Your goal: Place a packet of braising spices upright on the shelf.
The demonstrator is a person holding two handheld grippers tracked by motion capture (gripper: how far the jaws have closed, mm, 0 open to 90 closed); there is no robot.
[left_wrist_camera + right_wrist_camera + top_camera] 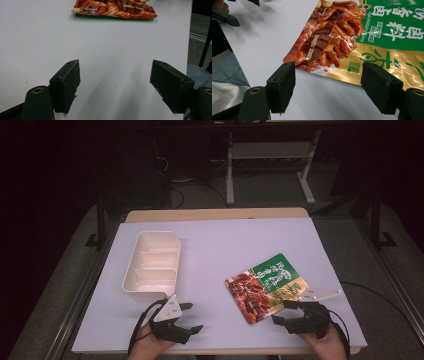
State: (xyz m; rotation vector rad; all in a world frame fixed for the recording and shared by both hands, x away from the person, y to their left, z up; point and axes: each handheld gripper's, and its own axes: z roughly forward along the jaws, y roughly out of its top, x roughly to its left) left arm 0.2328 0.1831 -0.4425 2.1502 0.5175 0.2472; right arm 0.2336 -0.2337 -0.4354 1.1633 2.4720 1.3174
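Approach step: right gripper [289, 312], jaws apart and empty, sits at the sachet's [265, 286] near edge by the bench's near-right corner; left gripper [192, 317] idles, jaws apart; next, straddle that edge and close.

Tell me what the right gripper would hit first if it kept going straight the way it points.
Probably the near edge of the flat red, green and gold food pouch: the right gripper stands open just short of it, over the white table.

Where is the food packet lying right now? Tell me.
In the high view the food packet lies flat on the right half of the table, just ahead of the open right tongs, well right of the white tray.
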